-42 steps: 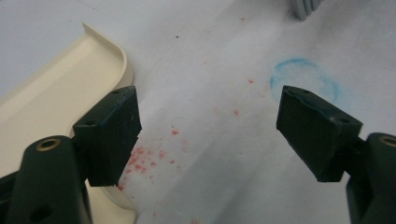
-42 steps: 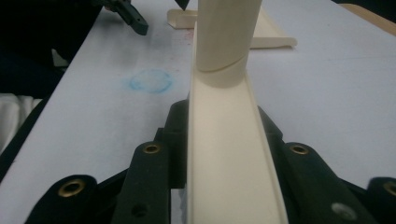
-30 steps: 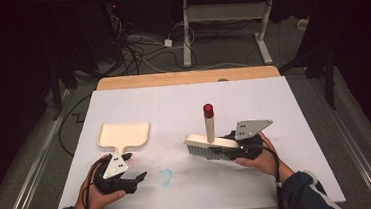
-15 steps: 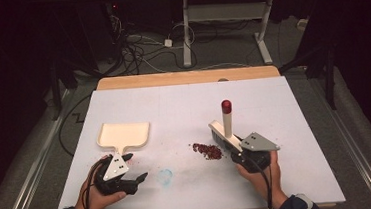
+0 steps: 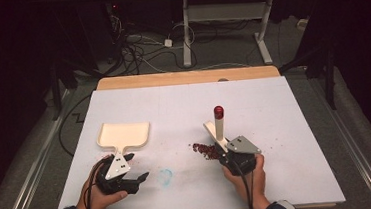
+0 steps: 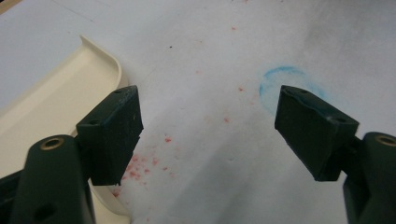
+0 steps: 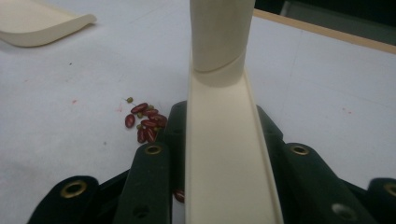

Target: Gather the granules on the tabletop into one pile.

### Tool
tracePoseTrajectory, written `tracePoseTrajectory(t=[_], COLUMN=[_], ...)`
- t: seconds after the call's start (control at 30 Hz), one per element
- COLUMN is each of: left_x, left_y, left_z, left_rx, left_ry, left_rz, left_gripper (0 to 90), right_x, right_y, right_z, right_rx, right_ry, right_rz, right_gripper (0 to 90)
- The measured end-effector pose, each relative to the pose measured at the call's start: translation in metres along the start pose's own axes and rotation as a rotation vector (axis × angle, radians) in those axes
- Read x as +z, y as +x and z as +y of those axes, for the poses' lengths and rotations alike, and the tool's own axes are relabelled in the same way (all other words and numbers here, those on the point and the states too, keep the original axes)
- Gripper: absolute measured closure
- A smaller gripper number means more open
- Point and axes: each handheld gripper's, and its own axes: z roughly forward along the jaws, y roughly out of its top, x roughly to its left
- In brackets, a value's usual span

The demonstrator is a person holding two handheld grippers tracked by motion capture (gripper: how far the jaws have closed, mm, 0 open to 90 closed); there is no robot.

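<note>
Brush meets beans, dustpan waits

Right gripper (image 5: 226, 154) clenches the brush (image 5: 217, 132) just right of the red beans (image 5: 204, 150); dustpan (image 5: 124, 134) lies far-left, beside the released left gripper (image 5: 134, 181).

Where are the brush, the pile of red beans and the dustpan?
brush (image 5: 219, 124), high view, on its upright cream handle below the red tip.
pile of red beans (image 5: 204, 150), high view, on the middle of the heap left of the brush.
dustpan (image 5: 124, 134), high view, on the flat inside of the pan.
</note>
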Motion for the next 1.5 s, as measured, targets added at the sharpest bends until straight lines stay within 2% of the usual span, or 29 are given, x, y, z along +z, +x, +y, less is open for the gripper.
tracePoseTrajectory(t=[0.1, 0.23, 0.27, 0.43, 0.57, 0.73, 0.87, 0.93, 1.17, 1.23, 1.27, 1.4, 1.5], left_x=[0.001, 0.001, 0.0, 0.0, 0.0, -0.002, -0.001, -0.001, -0.001, -0.001, -0.001, -0.001, -0.001], left_y=[0.0, 0.001, 0.002, 0.001, 0.001, 0.002, 0.002, 0.002, 0.002, 0.002, 0.002, 0.001, 0.002], left_z=[0.0, -0.001, -0.001, 0.0, 0.0, 0.0, -0.001, 0.0, 0.0, 0.0, 0.0, -0.001, -0.001], left_rx=[0.003, -0.001, -0.002, -0.003, -0.001, -0.005, -0.003, 0.003, 0.019, 0.023, 0.033, 0.028, 0.027], left_ry=[0.002, -0.002, -0.003, -0.005, -0.003, -0.015, -0.009, -0.008, 0.005, 0.008, 0.006, 0.014, 0.014], left_rz=[-0.003, -0.004, -0.005, -0.003, -0.003, 0.001, 0.001, 0.005, 0.034, 0.037, 0.045, 0.043, 0.045], left_gripper=[22.9, 23.0, 23.0, 23.0, 23.0, 23.0, 23.0, 22.9, 22.9, 22.9, 22.9, 22.9, 22.9], right_x=[0.005, 0.01, 0.01, 0.013, 0.012, 0.005, -0.003, -0.008, -0.027, -0.033, -0.037, -0.056, -0.071], right_y=[0.012, 0.021, 0.023, 0.035, 0.03, 0.015, -0.003, -0.014, -0.04, -0.047, -0.051, -0.067, -0.08], right_z=[0.001, 0.001, 0.001, 0.002, 0.004, 0.008, 0.013, 0.016, 0.025, 0.026, 0.027, 0.026, 0.023], right_rx=[0.018, 0.016, 0.002, -0.043, -0.044, -0.043, -0.01, 0.001, -0.028, -0.05, -0.059, -0.106, -0.106], right_ry=[-0.023, -0.057, -0.059, -0.073, -0.079, -0.089, -0.108, -0.119, -0.148, -0.154, -0.152, -0.143, -0.131], right_rz=[-0.059, -0.095, -0.103, -0.111, -0.12, -0.118, -0.116, -0.088, -0.032, -0.007, 0.004, 0.047, 0.099], right_gripper=[67.8, 67.8, 67.8, 67.8, 67.9, 67.9, 67.9, 67.9, 67.9, 67.9, 67.9, 67.8, 67.8])
